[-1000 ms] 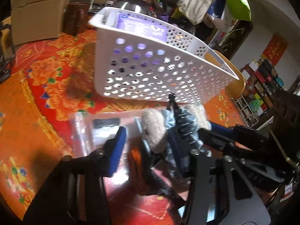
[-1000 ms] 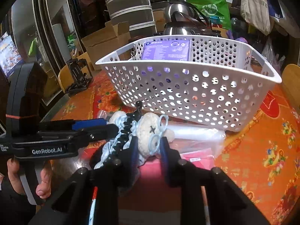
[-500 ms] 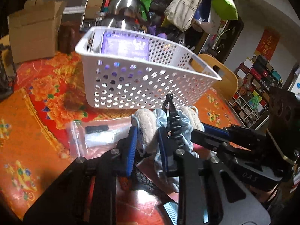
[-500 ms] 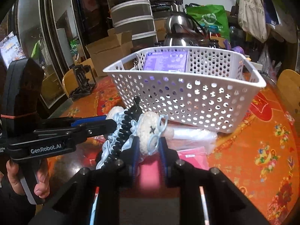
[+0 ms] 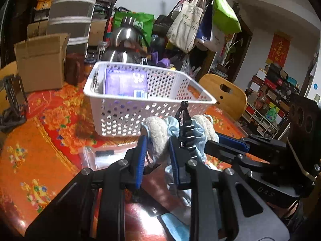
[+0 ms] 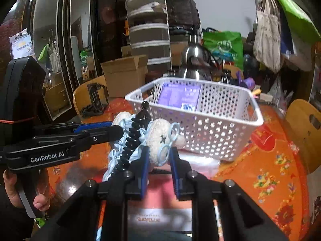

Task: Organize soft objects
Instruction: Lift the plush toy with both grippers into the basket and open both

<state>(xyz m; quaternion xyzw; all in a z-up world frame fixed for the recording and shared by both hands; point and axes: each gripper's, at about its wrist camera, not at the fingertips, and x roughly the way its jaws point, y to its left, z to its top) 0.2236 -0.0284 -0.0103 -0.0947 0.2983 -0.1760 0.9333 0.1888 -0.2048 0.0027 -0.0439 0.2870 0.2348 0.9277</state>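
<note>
"GenRobot.AI" in white on the black body of the left tongs (image 6: 47,156). "DAS" stamped faintly on the body of the right tongs (image 5: 265,191). Red wall scroll (image 5: 280,49) w/ gold Chinese chars, probably 福 at bottom. Purple pack (image 6: 181,98) in the basket: barcode only, print too blurred.

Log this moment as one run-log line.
left gripper: shut on fluffy cream earmuffs | right gripper: shut on same | white perforated plastic basket: behind
</note>
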